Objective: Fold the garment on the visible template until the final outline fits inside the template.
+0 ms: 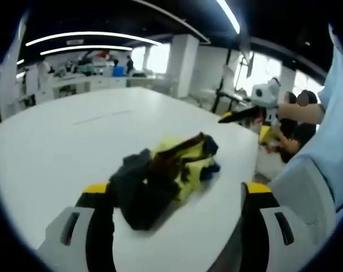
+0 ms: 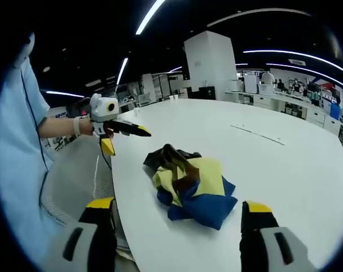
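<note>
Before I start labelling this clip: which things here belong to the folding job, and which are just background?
Job: crumpled garment; white table; left gripper and right gripper, both open.

Background: white pillar; far desks; line marked on the table.

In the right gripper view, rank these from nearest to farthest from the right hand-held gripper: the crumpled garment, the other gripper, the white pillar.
1. Crumpled garment, on the table straight ahead between the jaws.
2. Other hand-held gripper, up left over the table edge.
3. White pillar, far across the room.
</note>
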{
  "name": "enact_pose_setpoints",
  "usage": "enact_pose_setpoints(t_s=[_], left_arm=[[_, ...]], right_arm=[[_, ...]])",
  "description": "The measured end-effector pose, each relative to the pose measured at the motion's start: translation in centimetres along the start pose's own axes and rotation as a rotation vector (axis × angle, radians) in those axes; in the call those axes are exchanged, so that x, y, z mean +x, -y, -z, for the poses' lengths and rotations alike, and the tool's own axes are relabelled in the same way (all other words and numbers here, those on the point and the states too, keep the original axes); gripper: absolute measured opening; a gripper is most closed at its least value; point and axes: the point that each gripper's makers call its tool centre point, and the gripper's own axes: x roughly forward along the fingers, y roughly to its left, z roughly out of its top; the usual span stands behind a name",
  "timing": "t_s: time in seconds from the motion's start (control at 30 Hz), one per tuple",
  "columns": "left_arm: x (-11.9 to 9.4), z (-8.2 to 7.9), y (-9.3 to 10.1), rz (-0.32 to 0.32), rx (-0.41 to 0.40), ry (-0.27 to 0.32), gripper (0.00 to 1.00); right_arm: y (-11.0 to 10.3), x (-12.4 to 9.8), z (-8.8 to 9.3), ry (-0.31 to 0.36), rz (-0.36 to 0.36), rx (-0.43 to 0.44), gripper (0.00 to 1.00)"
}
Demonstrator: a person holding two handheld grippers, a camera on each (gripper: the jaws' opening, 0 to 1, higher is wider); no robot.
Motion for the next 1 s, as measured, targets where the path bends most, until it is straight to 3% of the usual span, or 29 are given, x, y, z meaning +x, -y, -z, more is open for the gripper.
enact_pose_setpoints(t_s=[0.57, 1.0], left_arm=[[0.2, 0.2, 0.0, -0.007, -0.007, 0.001, 0.84], [1.0, 0.9, -1.0, 0.012, -0.027, -0.014, 0.63]], right_arm=[[0.3, -0.1, 0.4, -0.014, -0.024, 0.0, 0.85], [0.9, 0.5, 0.6, -0.06, -0.059, -0.003, 0.71]])
